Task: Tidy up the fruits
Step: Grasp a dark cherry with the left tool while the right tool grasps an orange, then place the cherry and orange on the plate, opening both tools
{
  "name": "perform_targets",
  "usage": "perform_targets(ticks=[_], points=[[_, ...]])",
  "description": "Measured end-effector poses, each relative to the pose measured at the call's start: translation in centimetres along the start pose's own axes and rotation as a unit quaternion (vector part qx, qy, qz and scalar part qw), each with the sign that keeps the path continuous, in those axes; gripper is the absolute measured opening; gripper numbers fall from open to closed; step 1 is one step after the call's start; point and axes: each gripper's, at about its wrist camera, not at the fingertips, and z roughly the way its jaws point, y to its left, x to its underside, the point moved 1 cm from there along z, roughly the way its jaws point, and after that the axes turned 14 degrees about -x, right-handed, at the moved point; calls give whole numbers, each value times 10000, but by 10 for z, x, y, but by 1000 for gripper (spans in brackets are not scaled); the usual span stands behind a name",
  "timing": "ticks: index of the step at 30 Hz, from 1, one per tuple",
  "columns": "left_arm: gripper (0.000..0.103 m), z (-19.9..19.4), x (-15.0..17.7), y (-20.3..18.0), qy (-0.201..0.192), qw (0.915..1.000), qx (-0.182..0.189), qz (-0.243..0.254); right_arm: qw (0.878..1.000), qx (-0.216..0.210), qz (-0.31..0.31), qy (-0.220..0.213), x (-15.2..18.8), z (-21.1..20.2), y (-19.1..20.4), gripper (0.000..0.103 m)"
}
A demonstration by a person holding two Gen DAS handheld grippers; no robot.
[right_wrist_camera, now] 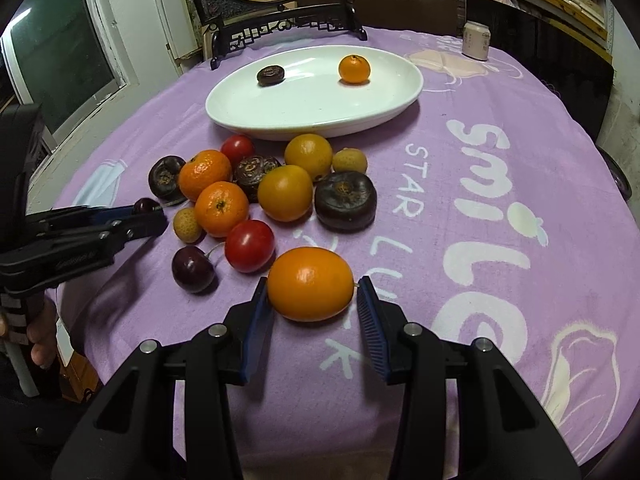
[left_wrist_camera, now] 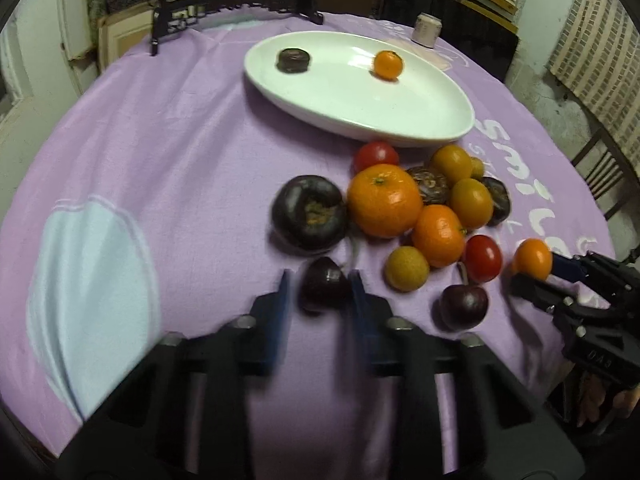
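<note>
Kumquat [right_wrist_camera: 310,284] lies on the purple worktop [right_wrist_camera: 520,152] betw my right gripper [right_wrist_camera: 312,292] pads, long axis across the gap, pads at its two ends: touching or just off, can't tell. Left gripper [left_wrist_camera: 320,284] spread round a dark cherry [left_wrist_camera: 323,283], not pinching yet. White plate [right_wrist_camera: 248,116] sits straight ahead past the fruit pile, w/ a mandarin [right_wrist_camera: 354,69] on it.

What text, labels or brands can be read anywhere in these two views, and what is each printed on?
"smile": large white letters on the purple tablecloth.
"STAR": smaller white letters on the same cloth, left of "smile".
"LUCK": white letters on the cloth, partly hidden by the orange fruit between the right claw's fingers.
Embossed letters on the right claw's body in the left wrist view: too blurred to read.
Label on the small jar: too small to read.
</note>
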Motion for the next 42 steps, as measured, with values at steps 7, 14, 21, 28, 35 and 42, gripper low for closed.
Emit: perform_targets(ticks=[7,14,21,28,35,42], points=[[27,-13,0,0,-130,9999,93,-25,10000,-42,-46,-51,1,-5,5,44],[27,-33,-11,1,-370,9992,167,-1,9997,-154,-70,-194,-9,-16,10,44],[27,-36,-50,-2,-527,9984,195,58,9989,-206,-193,-371,-40,-21,14,44],[27,-8,-150,-8,-622,9979,-80,-136,9983,-32,-282,-505,-128,-6,0,44],[27,53,-220,-25,-224,9990,-97,-384,9991,365,152,-120,-194,64,-51,44],[27,84,-224,-21,-33,9986,101,-519,9990,315,326,-20,-201,90,-69,44]])
